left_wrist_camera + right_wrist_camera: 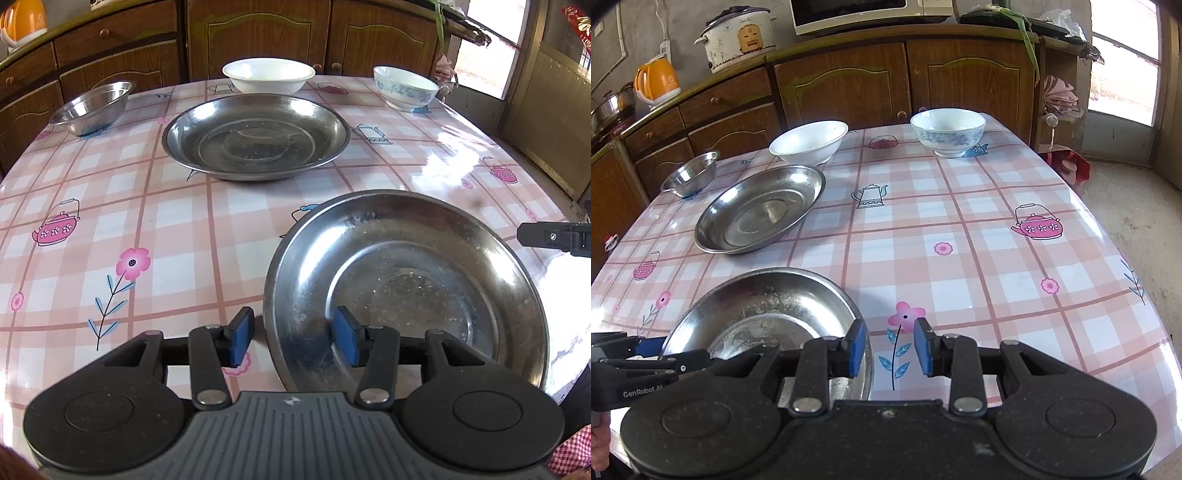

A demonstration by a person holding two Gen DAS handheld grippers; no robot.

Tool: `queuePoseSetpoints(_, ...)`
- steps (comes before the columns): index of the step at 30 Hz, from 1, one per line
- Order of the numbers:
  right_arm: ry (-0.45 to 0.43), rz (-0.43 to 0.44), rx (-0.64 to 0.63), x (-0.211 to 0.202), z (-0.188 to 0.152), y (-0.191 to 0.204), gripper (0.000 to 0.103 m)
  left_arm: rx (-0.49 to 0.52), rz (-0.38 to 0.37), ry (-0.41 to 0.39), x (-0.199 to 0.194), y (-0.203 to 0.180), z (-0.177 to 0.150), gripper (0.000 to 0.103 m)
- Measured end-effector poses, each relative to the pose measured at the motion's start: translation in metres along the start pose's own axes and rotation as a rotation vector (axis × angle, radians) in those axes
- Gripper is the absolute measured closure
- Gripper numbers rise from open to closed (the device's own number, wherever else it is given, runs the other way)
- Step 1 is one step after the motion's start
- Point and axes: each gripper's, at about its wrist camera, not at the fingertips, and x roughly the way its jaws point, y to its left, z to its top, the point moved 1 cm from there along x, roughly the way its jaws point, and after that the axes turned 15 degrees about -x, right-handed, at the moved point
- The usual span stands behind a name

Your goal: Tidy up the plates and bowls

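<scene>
Your left hand-held gripper (293,336) stands spread astride the near-left rim of the near steel plate (406,291), one pad outside, one inside, neither pressing it. Your right hand-held gripper (890,347) is also spread, straddling the plate's right rim, its left pad over the dish and its right pad over the checked surface (979,240). The plate lies flat on the surface. Beyond it sits a second steel plate (255,136), then a small steel bowl (92,107), a white bowl (267,75) and a blue-patterned bowl (404,88), all well apart.
</scene>
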Motion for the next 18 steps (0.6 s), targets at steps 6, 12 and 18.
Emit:
queuePoseSetpoints(6,-0.026,0.016,-0.019,-0.004,0.003,0.007,0.039,-0.016,0.017,-0.003,-0.003,0.0,0.003,0.029)
queuePoseSetpoints(12,-0.062,0.027,-0.042,-0.007,0.013,0.017,0.026,-0.016,0.06,-0.053,-0.016,-0.001,0.014,0.008)
queuePoseSetpoints(18,-0.073,0.059,-0.066,-0.006,0.027,0.029,0.021,-0.038,0.077,-0.106,-0.028,0.001,0.028,0.0)
